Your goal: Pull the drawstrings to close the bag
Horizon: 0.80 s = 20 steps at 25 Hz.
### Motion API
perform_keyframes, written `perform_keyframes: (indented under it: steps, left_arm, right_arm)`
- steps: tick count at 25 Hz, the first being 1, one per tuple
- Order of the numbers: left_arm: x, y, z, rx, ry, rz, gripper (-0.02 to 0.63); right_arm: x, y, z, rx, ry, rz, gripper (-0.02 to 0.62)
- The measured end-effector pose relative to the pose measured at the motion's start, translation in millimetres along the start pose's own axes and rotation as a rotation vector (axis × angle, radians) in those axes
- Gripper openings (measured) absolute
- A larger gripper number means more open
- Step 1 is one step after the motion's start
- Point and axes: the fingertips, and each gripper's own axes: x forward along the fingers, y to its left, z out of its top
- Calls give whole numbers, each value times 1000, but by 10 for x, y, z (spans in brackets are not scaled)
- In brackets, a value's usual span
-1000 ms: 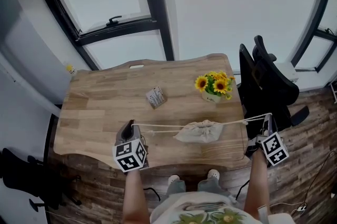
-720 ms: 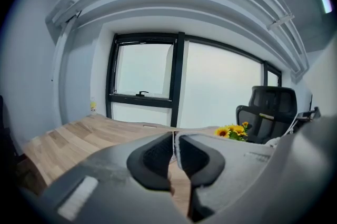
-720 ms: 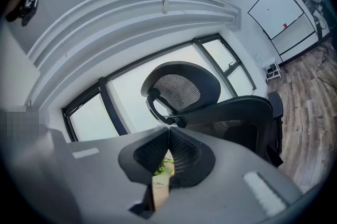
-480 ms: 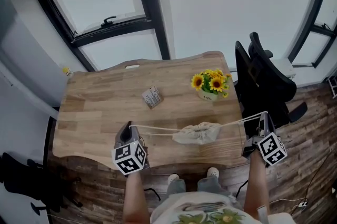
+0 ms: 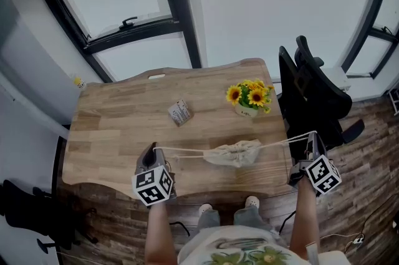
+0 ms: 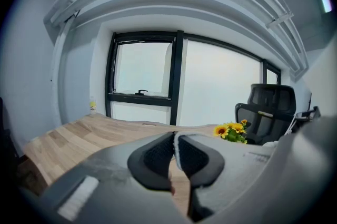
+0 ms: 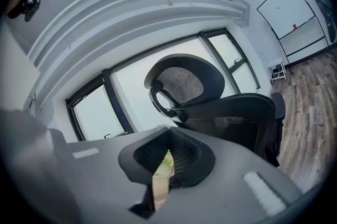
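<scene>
A small beige drawstring bag [image 5: 234, 154] lies on the wooden table [image 5: 118, 133] near its front edge, its mouth gathered. Pale cords run out from it both ways. The left drawstring [image 5: 184, 151] reaches my left gripper [image 5: 154, 148], which is shut on it; in the left gripper view the white cord shows pinched between the pads of the left gripper [image 6: 175, 146]. The right drawstring [image 5: 280, 143] stretches past the table's right edge to my right gripper [image 5: 310, 136], also shut on it. In the right gripper view the right gripper [image 7: 168, 136] has its jaws together.
A pot of sunflowers [image 5: 249, 98] stands behind the bag at the right. A small packet [image 5: 180, 113] lies mid-table. A black office chair [image 5: 312, 95] stands right of the table, close to my right gripper. Windows run behind the far edge.
The cords look a little tauter and closer together on the left, and the bag's mouth is more bunched. Both hands stay about where they were.
</scene>
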Motion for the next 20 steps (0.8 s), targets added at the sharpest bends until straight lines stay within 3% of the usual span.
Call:
perform_keyframes:
  steps: [20]
  left_arm:
    - [40, 38, -3, 4, 7, -13, 6]
  right_arm:
    - [34, 53, -26, -40, 30, -1, 3]
